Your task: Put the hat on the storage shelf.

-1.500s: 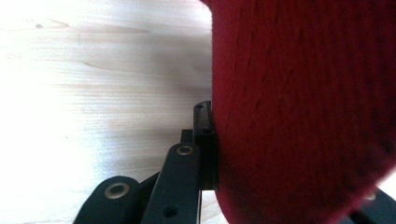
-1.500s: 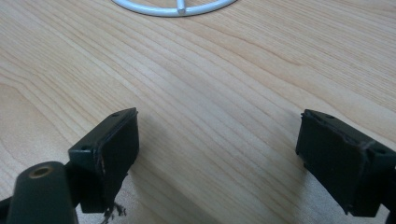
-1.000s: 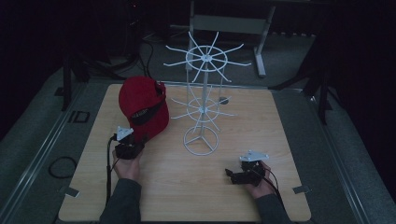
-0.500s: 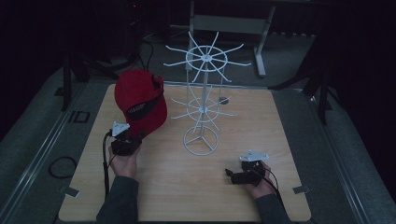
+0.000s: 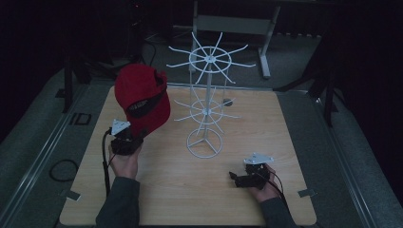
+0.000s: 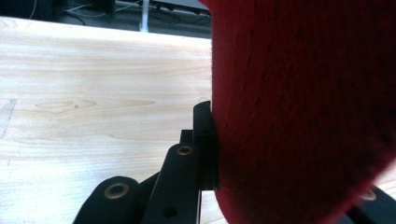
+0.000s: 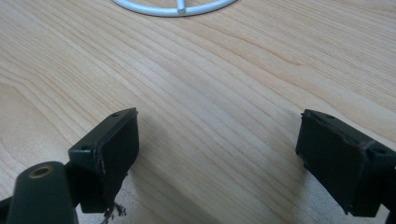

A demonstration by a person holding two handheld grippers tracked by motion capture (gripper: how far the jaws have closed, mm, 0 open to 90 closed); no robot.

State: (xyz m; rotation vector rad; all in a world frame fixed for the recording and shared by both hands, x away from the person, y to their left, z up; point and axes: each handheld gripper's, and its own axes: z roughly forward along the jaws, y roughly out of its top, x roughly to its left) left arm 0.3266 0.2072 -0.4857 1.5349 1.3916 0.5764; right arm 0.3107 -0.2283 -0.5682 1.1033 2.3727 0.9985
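Left fingers: the left gripper [image 5: 135, 138] is clamped on the lower edge of a red cap [image 5: 142, 97]; in the left gripper view one black finger [image 6: 204, 140] presses flat against the red fabric [image 6: 303, 107], while the opposite finger is hidden behind the cloth.

Cap position: held up above the tabletop's left half, nearer its far-left corner than its near edge, crown up and away from the person, dark underside of the brim facing the camera.

Key relation: the white wire rack [image 5: 206, 104] stands to the right of the cap, near the tabletop's centre; its nearest spokes reach toward the cap but stay apart from it. The cap's long axis runs roughly upright, slightly tilted.

Nearer hand: the left one by far. Judging by the layout, hanging the cap on a spoke would call for a move rightward and probably upward.

Right fingers: the right gripper [image 5: 234, 177] rests spread wide and empty near the tabletop's near-right corner, pointing left; in the right gripper view its fingers [image 7: 109, 149] frame bare wood, with the rack's ring base [image 7: 175, 5] just ahead.

Surface: a pale wood-grain tabletop [image 5: 180, 190], flat and bare near the person.

Room: dark; grey floor around the tabletop, a metal frame behind the far edge.
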